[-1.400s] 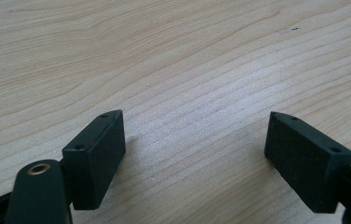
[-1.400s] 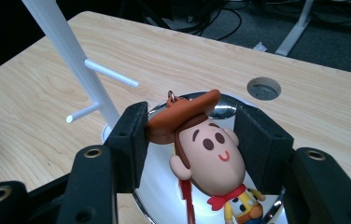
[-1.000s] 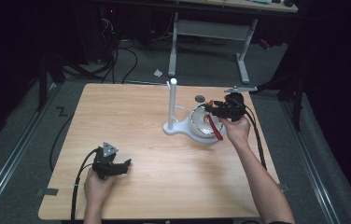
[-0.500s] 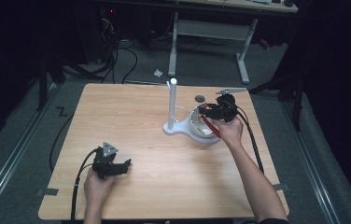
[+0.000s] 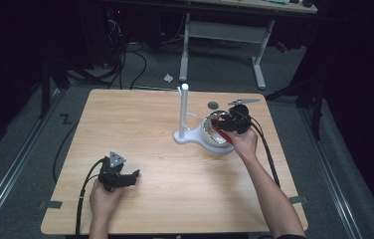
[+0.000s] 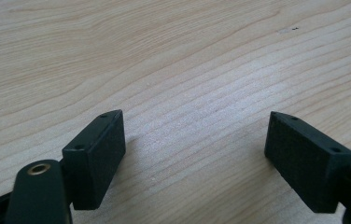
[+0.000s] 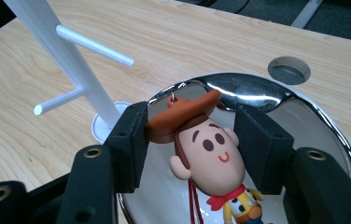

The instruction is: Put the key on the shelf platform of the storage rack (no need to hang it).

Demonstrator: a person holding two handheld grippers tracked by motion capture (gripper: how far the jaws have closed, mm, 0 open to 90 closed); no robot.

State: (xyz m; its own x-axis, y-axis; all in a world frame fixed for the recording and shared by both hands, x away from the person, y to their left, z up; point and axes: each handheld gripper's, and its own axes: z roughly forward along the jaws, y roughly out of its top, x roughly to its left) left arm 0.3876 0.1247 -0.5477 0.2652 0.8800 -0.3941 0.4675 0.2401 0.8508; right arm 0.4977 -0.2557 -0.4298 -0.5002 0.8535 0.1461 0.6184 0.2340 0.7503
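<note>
High view: a wooden worktop (image 5: 165, 204) with a person's forearms coming in from the bottom edge. The left gripper (image 5: 130, 177) rests low on the near left part of the worktop, well apart from everything else. The right gripper (image 5: 215, 124) is held over a shiny metal bowl (image 5: 210, 139) at the far right, just beside a white peg stand (image 5: 184, 112). The bowl's contents are too small to make out here.

Left gripper view: bare wood grain between two black jaws set wide apart, holding nothing.

Right gripper view: this close look shows what the high view cannot, a small cowboy figure (image 7: 208, 149) with a brown hat, lying in the bowl (image 7: 323, 116). Its long axis runs away from the camera, hat toward the far rim, red scarf and body nearest. The right gripper (image 7: 187, 140) has its jaws spread on either side of the head; the left one touches the hat brim. The stand (image 7: 71, 60) rises at the left.
</note>
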